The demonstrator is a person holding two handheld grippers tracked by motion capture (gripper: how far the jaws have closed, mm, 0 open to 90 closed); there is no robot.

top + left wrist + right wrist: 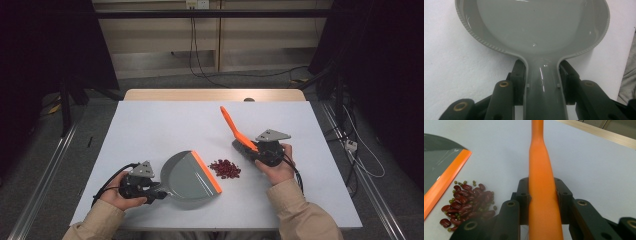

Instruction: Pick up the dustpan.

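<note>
Grey plastic dustpan [187, 177] with an orange front lip lies flat on the white table [150, 125], its narrow handle clamped in the left gripper [159, 192]. Just beside the lip sits a small pile of dark red beans [225, 168]. The right gripper [246, 150] pinches an orange brush handle [234, 127], angled up and away.

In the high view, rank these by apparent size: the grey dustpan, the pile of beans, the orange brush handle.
1. Grey dustpan, clearly largest.
2. Orange brush handle, long but thin.
3. Pile of beans, smallest; close to the handle in area, so that pair is unsure.
</note>
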